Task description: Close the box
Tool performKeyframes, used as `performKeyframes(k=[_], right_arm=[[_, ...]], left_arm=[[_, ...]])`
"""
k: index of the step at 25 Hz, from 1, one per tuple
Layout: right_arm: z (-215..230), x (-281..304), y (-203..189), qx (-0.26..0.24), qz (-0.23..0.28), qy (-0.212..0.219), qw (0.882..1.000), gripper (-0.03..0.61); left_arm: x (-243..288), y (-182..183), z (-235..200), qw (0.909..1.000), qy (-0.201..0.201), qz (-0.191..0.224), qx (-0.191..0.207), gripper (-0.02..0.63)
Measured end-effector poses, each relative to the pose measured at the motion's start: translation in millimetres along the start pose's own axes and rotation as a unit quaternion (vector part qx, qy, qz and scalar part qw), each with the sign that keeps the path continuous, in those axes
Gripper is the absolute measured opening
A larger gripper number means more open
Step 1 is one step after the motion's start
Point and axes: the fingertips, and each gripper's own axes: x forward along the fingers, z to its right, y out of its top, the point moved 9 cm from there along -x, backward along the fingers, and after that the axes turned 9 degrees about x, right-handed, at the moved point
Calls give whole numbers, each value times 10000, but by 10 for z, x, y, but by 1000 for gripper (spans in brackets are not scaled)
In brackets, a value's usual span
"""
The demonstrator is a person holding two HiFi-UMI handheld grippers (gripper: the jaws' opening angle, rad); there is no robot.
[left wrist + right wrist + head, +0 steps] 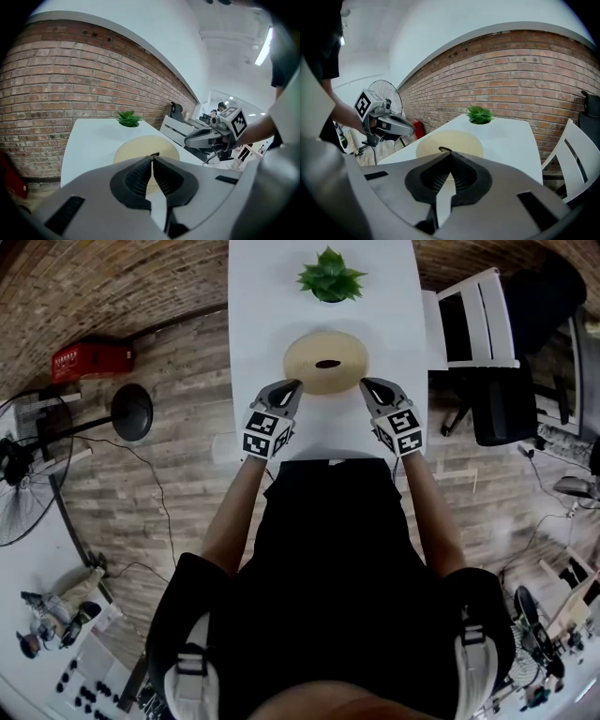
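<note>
A round, flat beige box [325, 362] with a small dark oval at the centre of its top lies on the white table [262, 306]. My left gripper [291, 387] is at the box's near left edge and my right gripper [368, 385] at its near right edge, both with jaws together and nothing between them. In the left gripper view the closed left gripper [153, 157] points at the box [136, 147], with the right gripper [201, 137] beside it. The right gripper view shows the closed right gripper [449, 153] before the box [454, 140], and the left gripper [396, 124] off to the left.
A small green potted plant [330, 277] stands on the table behind the box. A white chair [473, 320] is at the table's right side. On the floor to the left are a standing fan [28, 465] and a red crate [91, 360].
</note>
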Motion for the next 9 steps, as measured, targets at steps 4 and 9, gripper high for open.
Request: performKeyframes(k=[4, 9], right_arm=[[31, 31, -17, -43, -14, -47, 10000, -3], [-13, 61, 38, -27, -104, 22, 9999, -2]], left_arm=[[7, 3, -28, 10000, -3, -17, -25, 29], [31, -11, -64, 10000, 1, 12, -36, 29]])
